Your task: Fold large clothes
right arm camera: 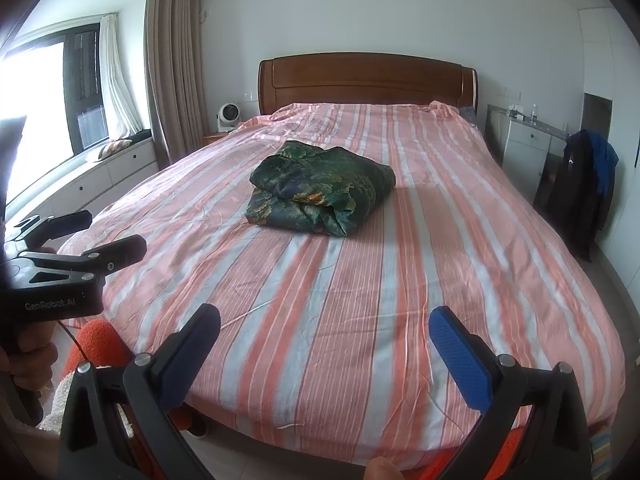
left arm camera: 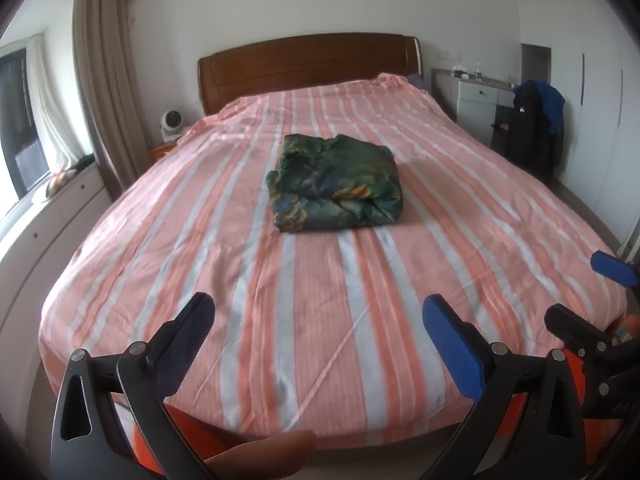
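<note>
A dark green patterned garment (left arm camera: 336, 184) lies folded into a compact bundle in the middle of the striped bed (left arm camera: 280, 320); the right wrist view shows the same garment (right arm camera: 322, 186) with rumpled folds at its near edge. My left gripper (left arm camera: 320, 344) is open above the foot of the bed, well short of the garment, with nothing between its fingers. My right gripper (right arm camera: 326, 352) is also open and empty, at the foot of the bed. The left gripper (right arm camera: 100, 240) shows at the left of the right wrist view, and the right gripper's blue fingertip (left arm camera: 614, 268) at the right of the left wrist view.
A wooden headboard (right arm camera: 368, 80) stands at the far end. Left are a window seat with drawers (right arm camera: 100, 176), curtains and a small fan (right arm camera: 228, 116). Right are a white desk (right arm camera: 524, 144) and a chair draped with dark clothes (right arm camera: 584, 184). The person's orange sleeve (right arm camera: 98, 344) is near.
</note>
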A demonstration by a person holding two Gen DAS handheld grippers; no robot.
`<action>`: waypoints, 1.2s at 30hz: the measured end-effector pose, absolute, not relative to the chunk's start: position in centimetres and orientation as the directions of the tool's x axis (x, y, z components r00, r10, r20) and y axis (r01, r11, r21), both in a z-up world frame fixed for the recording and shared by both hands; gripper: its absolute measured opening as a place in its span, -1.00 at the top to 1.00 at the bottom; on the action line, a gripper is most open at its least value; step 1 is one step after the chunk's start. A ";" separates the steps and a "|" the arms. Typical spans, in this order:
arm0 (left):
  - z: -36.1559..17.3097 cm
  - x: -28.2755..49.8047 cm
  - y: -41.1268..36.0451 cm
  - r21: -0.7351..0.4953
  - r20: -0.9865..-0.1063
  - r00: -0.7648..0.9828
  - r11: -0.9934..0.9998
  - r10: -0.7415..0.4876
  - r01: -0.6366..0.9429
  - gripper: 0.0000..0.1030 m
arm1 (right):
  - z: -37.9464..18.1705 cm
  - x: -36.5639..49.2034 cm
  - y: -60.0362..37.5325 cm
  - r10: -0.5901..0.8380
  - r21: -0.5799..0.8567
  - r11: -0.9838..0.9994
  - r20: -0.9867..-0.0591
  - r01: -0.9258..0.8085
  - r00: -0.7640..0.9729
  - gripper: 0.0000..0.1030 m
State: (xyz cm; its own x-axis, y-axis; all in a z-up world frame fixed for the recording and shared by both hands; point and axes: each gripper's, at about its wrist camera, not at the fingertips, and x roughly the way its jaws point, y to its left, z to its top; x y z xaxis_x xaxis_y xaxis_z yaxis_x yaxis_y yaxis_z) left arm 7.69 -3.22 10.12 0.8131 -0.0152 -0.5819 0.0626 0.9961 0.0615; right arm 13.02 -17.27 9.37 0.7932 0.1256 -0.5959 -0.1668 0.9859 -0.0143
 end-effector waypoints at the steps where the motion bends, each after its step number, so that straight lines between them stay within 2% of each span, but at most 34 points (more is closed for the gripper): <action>1: 10.1 7.7 -3.3 0.059 -0.582 0.813 0.996 -0.016 0.062 -1.00 | 9.4 13.0 -17.3 0.122 -0.017 0.986 -0.594 -0.164 0.795 -1.00; 11: 9.5 8.9 -3.8 0.078 -0.627 0.779 0.995 0.001 0.062 -1.00 | 10.1 13.4 -17.5 0.116 -0.015 0.988 -0.596 -0.156 0.795 -0.99; 17: 9.8 8.8 -3.5 0.079 -0.623 0.782 0.996 0.015 0.044 -1.00 | 11.2 14.0 -17.4 0.094 -0.045 0.988 -0.583 -0.148 0.807 -0.99; 24: 9.7 8.7 -2.9 0.094 -0.627 0.779 0.995 0.033 0.034 -1.00 | 10.3 14.9 -16.3 0.109 -0.037 0.984 -0.635 -0.172 0.765 -0.99; 36: 10.2 9.0 -1.6 0.073 -0.630 0.775 0.997 0.048 -0.002 -1.00 | 11.1 16.0 -15.0 0.116 -0.031 0.983 -0.657 -0.180 0.745 -0.99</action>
